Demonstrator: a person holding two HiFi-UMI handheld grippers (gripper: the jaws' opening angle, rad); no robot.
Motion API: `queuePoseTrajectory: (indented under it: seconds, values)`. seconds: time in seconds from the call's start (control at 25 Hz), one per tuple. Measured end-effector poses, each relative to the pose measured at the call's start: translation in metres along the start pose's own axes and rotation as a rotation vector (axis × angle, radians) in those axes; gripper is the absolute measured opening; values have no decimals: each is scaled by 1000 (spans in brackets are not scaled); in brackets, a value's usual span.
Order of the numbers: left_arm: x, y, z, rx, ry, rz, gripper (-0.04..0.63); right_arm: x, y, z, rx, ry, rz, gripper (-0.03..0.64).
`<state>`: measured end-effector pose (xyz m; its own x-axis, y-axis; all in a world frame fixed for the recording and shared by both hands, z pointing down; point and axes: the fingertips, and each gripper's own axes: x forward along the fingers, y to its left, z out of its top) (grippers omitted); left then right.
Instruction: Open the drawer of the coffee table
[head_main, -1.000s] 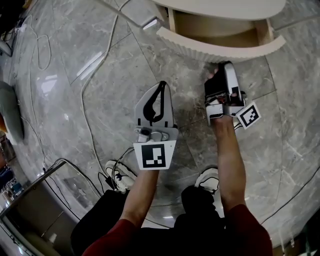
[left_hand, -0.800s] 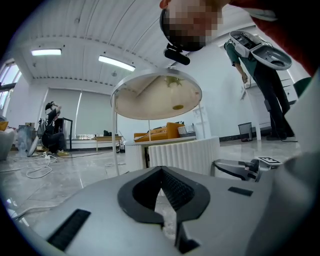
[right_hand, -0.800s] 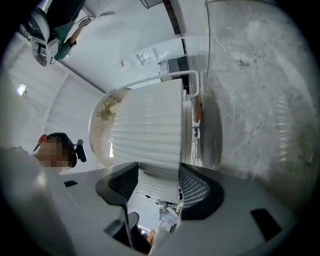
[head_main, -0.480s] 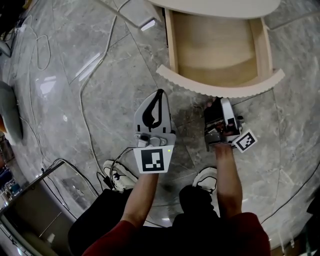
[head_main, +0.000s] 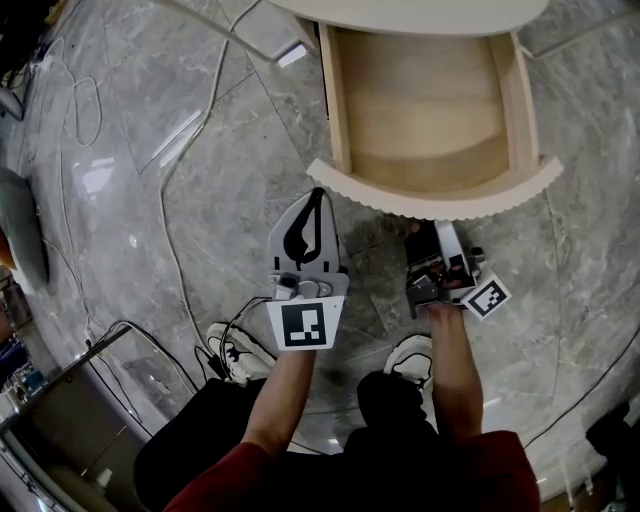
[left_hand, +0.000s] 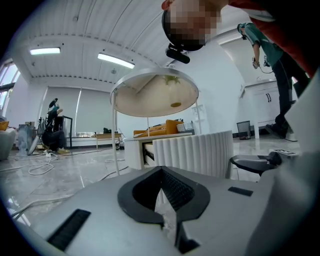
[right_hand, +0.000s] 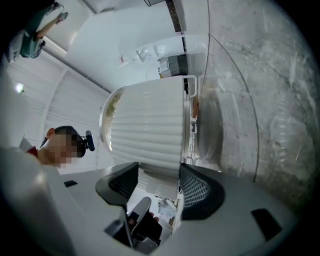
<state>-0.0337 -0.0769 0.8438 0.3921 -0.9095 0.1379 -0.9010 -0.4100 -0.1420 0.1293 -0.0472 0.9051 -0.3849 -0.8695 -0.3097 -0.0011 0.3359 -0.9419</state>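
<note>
the drawer (head_main: 332, 100) of the coffee table (head_main: 410, 12) stands open, well out from under the pale table top, its bare wooden floor showing in the head view. its curved fluted front (head_main: 400, 203) faces the person, above the grey marble floor (head_main: 150, 150).

the right gripper (head_main: 432, 232) lies turned on its side, just below the middle-right of that front, with its tips right up at the front's lower edge. in the right gripper view the right gripper's (right_hand: 157, 182) jaws stand well apart and the white ribbed front (right_hand: 147, 130) fills the gap between them. the pad nearer the floor lines up with the front's bottom edge. whether either pad presses on the panel can't be told.

the left gripper (head_main: 317, 200) is held flat, just beside the right one, with its tip pointing at the left part of the front and stopping just short of it. in the left gripper view the left gripper's (left_hand: 161, 172) jaws are brought together at the tips, with nothing between them. beyond them are the fluted front (left_hand: 195, 152) and the round underside of the table top (left_hand: 155, 95).

cables (head_main: 170, 230) trail over the floor to the left.
</note>
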Motion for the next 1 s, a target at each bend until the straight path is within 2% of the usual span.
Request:
queuePoseTrajectory:
  seconds: [0.2, 0.4, 0.52, 0.64, 0.8, 0.92, 1.0]
  values:
    - [-2, -3, 1, 6, 0, -8, 14, 3, 1, -2, -62, 36, -51, 267]
    - [-3, -2, 2, 12, 2, -16, 12, -14, -7, -4, -249, 80, -263, 268]
    - [-3, -2, 5, 15, -7, -21, 13, -21, 1, -3, -477, 103, -385, 268]
    - [-3, -2, 7, 19, -13, -27, 12, -26, 16, -1, -781, 122, -485, 268]
    - [-3, 0, 11, 26, -24, -31, 12, -25, 41, 0, -1144, 131, -558, 267]
    - [-3, 4, 12, 24, -33, -31, 13, -22, 50, 2, -1327, 123, -607, 267]
    - [-3, 5, 13, 22, -38, -30, 12, -21, 51, 4, -1388, 122, -631, 267]
